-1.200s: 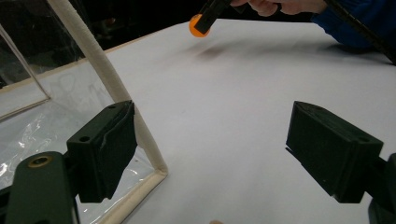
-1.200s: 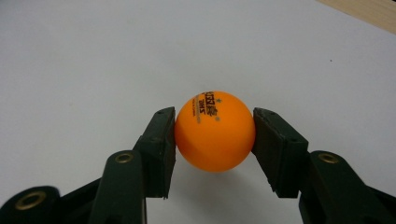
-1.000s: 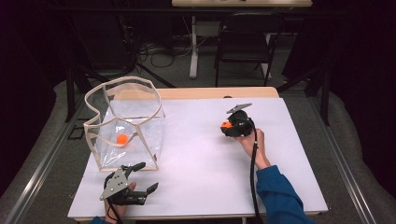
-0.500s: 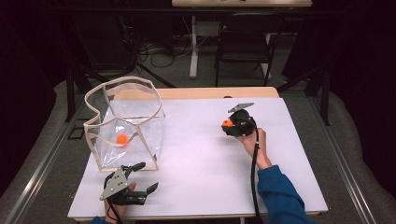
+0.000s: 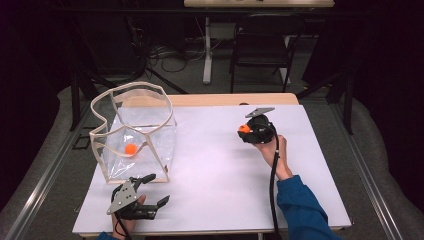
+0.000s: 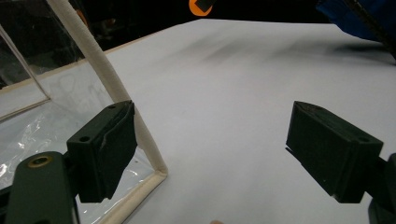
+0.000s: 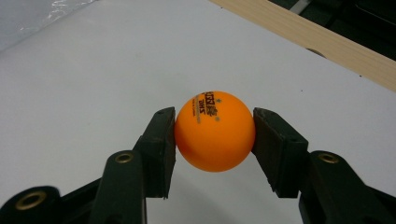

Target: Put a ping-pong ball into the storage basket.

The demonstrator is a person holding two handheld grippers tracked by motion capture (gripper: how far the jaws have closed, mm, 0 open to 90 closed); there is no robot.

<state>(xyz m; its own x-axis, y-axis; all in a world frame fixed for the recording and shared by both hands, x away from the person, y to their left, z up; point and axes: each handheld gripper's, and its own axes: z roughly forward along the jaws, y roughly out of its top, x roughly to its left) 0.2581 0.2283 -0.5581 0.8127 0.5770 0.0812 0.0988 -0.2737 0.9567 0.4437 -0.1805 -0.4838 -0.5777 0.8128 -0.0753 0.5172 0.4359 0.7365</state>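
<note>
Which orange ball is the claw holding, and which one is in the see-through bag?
The right claw grips the ball with writing, above the white table. The other ball sits loose inside the clear bag.

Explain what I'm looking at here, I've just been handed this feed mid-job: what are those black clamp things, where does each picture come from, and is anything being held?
No robot here: a person holds a two-jaw hand tool in each hand. The high view looks down on a white table. Each of the other two views rides on one gripper, looking along its black jaws. The right gripper is shut on an orange ball, a table-tennis ball with print on it. The left gripper is open and holds nothing; it sits by the corner of a clear bag with a stiff cream rim. A second orange ball lies inside that bag.
</note>
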